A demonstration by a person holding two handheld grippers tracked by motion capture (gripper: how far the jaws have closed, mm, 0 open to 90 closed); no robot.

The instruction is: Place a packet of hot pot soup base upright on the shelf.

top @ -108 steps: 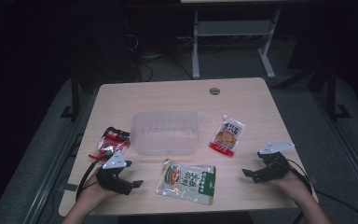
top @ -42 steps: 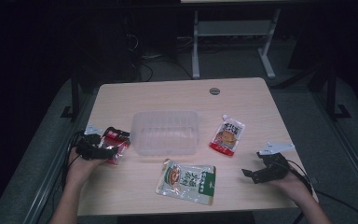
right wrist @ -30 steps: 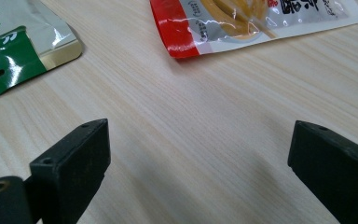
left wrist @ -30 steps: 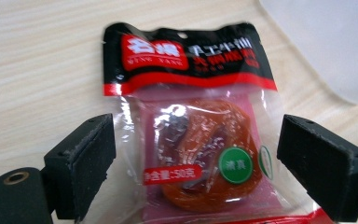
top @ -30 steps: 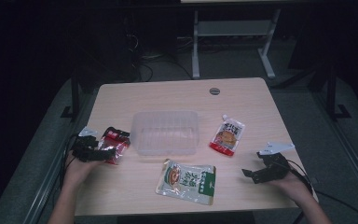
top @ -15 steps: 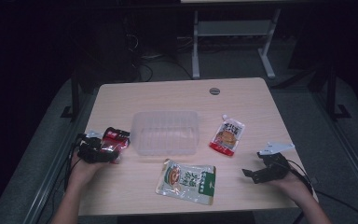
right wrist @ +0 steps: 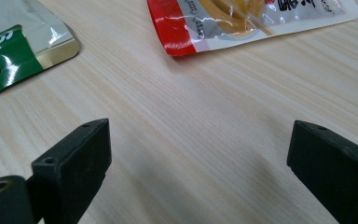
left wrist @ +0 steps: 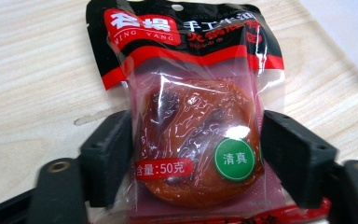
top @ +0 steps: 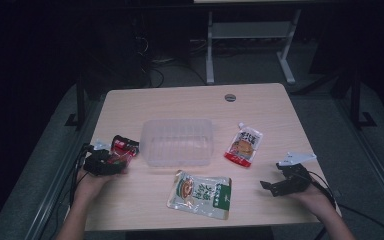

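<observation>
A red and black snack packet (left wrist: 196, 126) with a brown round piece inside lies flat on the wooden table (top: 280, 110), left of a clear plastic container (top: 177, 141). My left gripper (left wrist: 196, 154) has just been closing its jaws, and the pads now press the packet's two sides. In the high view the left gripper (top: 111, 162) sits at the packet (top: 125, 147) near the left table edge. My right gripper (right wrist: 198, 149) rests open on bare wood at the front right (top: 270, 187), with nothing between its fingers.
A green and white food pouch (top: 200, 194) lies at the front centre; its corner (right wrist: 9, 51) is left of the right gripper. A red and white pouch (top: 244, 146) lies right of the container, its edge (right wrist: 242, 18) ahead of the right jaws.
The left hand went from the table's front edge to the red packet and has since edged slightly further onto it. The right hand and its gripper have stayed put.
</observation>
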